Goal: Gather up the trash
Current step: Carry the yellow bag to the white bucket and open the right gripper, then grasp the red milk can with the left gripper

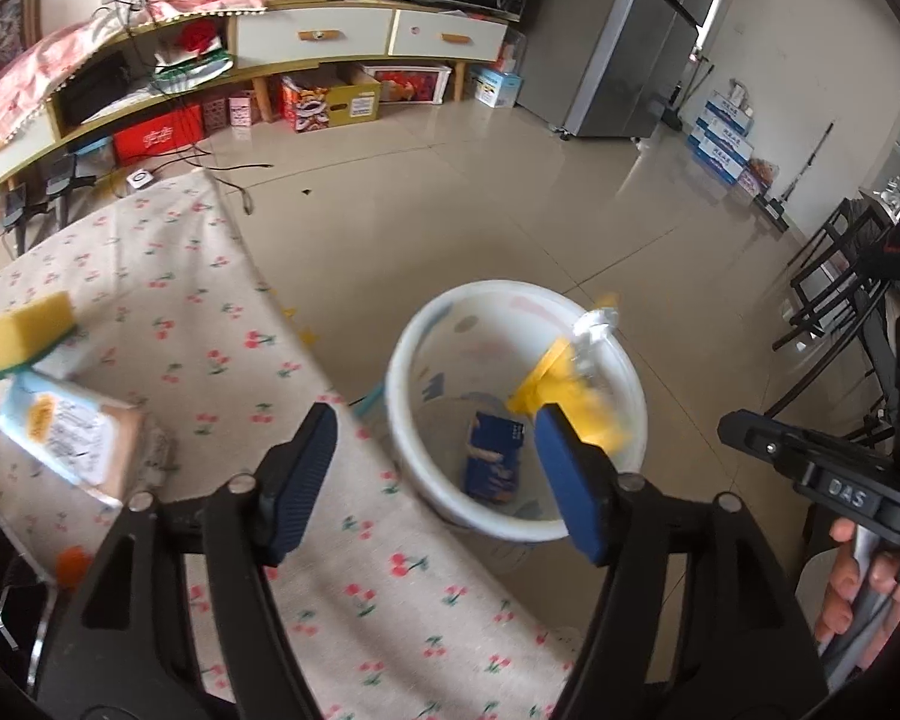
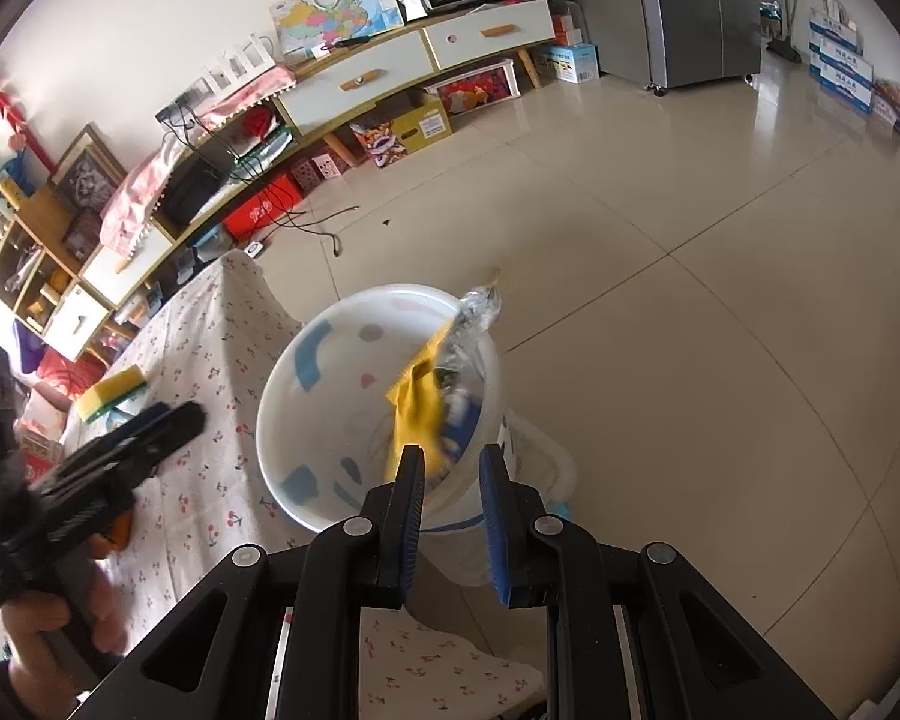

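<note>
Left gripper fingers spread, yellow wrapper dropping inside white bin beside counter edge; right gripper fingers pinch bin rim; slipping would tip bin.

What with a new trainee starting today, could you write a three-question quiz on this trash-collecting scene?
1. True or false: the left fingers are pinching the yellow wrapper.
2. What lies at the bottom of the white bin? A) a blue packet B) a banana peel C) a glass bottle
3. Name the yellow-and-green item at the far left of the table in the left wrist view.

Key: 1 false, the fingers stand wide apart and the wrapper is over the bin. 2 A. 3 the sponge.
</note>
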`<state>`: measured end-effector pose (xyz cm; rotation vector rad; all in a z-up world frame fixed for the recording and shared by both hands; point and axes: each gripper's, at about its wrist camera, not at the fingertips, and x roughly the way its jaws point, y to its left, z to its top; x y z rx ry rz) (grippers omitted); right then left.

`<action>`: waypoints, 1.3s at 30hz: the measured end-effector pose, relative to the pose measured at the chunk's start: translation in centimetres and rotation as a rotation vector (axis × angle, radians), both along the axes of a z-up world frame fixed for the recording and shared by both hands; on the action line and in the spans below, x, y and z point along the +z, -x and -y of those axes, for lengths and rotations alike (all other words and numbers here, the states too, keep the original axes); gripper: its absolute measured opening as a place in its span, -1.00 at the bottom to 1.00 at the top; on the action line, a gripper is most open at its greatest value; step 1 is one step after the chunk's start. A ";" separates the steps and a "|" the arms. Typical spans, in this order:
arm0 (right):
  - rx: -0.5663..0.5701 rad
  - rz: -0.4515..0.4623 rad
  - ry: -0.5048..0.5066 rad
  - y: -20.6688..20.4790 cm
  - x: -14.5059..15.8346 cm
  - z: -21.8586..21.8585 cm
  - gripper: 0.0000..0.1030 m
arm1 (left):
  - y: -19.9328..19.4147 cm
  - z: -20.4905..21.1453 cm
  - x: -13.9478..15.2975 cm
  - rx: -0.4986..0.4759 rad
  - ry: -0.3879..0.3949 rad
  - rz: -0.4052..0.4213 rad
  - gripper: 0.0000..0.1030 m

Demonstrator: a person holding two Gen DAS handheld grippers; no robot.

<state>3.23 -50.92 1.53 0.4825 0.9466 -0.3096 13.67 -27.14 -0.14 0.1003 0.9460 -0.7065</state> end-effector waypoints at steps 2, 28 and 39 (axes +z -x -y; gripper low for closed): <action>0.000 -0.006 -0.001 -0.1 -0.2 0.0 -0.62 | -0.3 -0.8 0.5 0.013 0.005 0.001 0.44; 0.051 0.005 0.044 -2.2 2.1 -5.1 0.49 | -1.2 -17.0 3.2 0.228 -0.065 -0.006 0.73; 0.205 0.017 0.061 -4.6 2.9 -12.4 0.52 | -1.7 -25.7 2.6 0.369 -0.173 -0.003 0.81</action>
